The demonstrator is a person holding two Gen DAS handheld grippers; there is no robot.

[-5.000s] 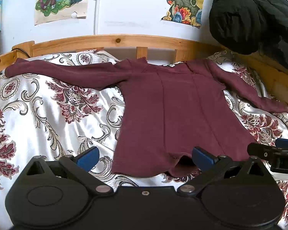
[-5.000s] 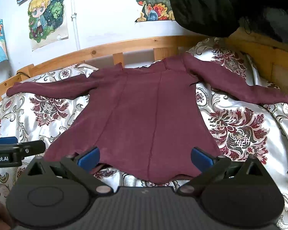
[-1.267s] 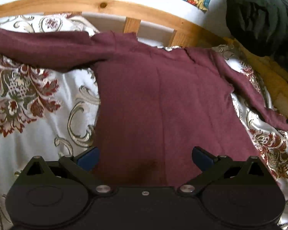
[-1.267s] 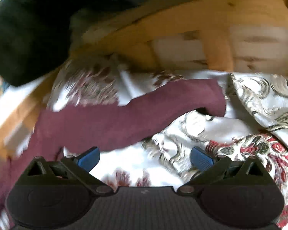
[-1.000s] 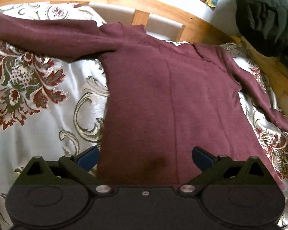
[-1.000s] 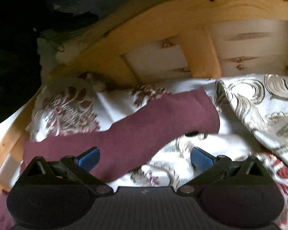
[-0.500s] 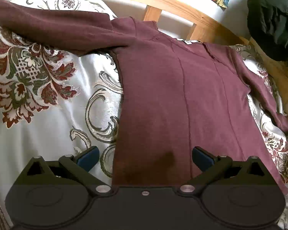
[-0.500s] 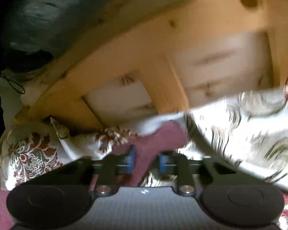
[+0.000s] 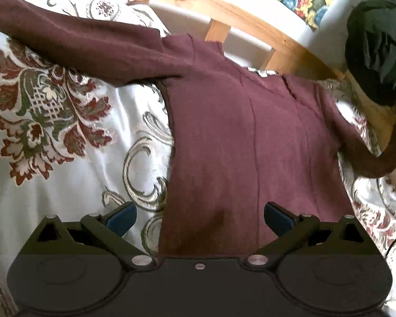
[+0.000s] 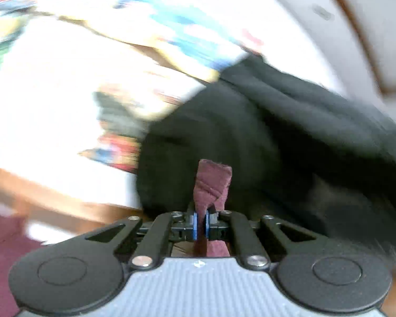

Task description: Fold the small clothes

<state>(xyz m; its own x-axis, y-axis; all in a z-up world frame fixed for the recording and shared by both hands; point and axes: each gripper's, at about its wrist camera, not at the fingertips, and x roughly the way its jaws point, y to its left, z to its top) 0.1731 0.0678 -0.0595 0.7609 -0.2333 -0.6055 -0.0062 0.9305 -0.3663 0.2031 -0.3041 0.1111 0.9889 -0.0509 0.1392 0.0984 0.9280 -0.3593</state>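
Observation:
A maroon long-sleeved top (image 9: 240, 142) lies flat on a floral bedspread (image 9: 50, 121). Its left sleeve (image 9: 74, 42) stretches out to the left. Its right sleeve (image 9: 382, 161) is lifted off the bed at the right edge. My left gripper (image 9: 199, 218) is open and empty, hovering over the lower body of the top. My right gripper (image 10: 203, 218) is shut on the cuff of the right sleeve (image 10: 212, 182), which sticks up between the blue pads; that view is blurred and tilted up toward the wall.
A wooden bed rail (image 9: 250, 23) runs along the far side. A dark green padded jacket (image 9: 380, 50) hangs at the right, also filling the right wrist view (image 10: 277, 137). Posters (image 10: 171, 39) hang on the white wall.
My right gripper has closed on the right sleeve's cuff and lifted it, swinging up toward the wall. My left gripper has drifted slightly left over the top, staying open.

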